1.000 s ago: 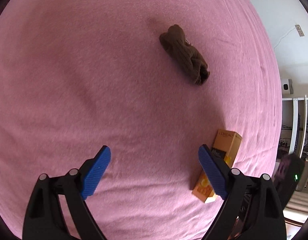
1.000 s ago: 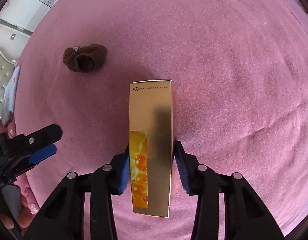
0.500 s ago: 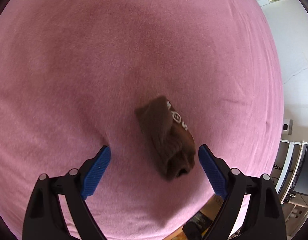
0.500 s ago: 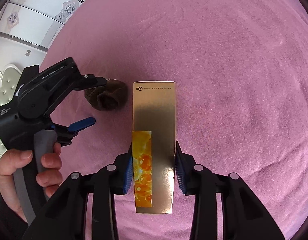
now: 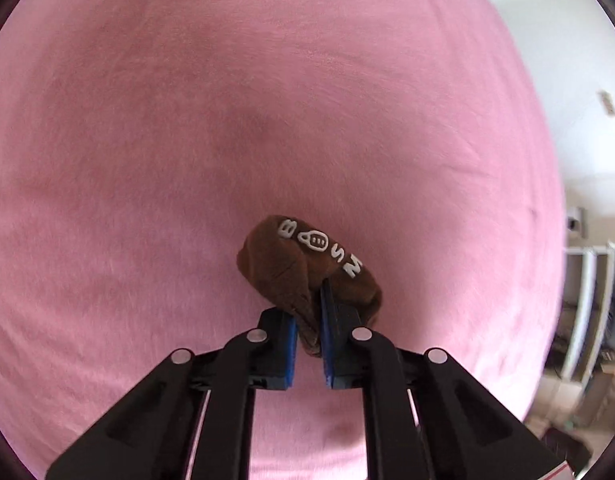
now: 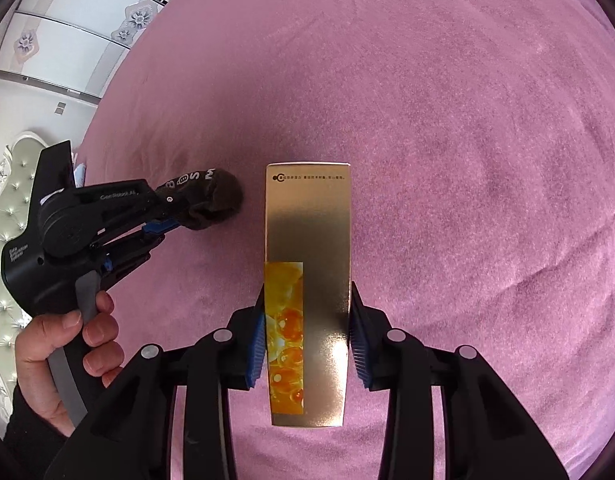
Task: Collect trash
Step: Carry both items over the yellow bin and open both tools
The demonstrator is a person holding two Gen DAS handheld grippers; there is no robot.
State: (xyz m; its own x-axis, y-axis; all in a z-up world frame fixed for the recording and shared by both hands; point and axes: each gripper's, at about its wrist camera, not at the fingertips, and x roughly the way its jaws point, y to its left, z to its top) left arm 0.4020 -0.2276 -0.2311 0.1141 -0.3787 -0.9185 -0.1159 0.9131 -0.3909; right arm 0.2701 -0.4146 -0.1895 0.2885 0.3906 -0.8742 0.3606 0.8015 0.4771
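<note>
Left tool [image 5: 307,336], open above the bed [image 5: 147,160] a moment ago, has just closed on the brown sock [image 5: 303,268]; right tool [image 6: 307,344] still grips the gold box [image 6: 311,264].

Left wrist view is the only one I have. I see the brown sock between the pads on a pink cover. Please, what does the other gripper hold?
Observer: The right gripper is shut on a gold box, its blue pads pressing the two long sides.
Operator: Is something printed on that box?
Observer: Yes, an orange and yellow picture strip runs along its lower left part, and a line of small dark print sits near the top edge.
Operator: How does my gripper look from there?
Observer: The left gripper comes in from the left, a hand on its handle, jaws just closed on the brown sock, which sits left of the box's top end.
</note>
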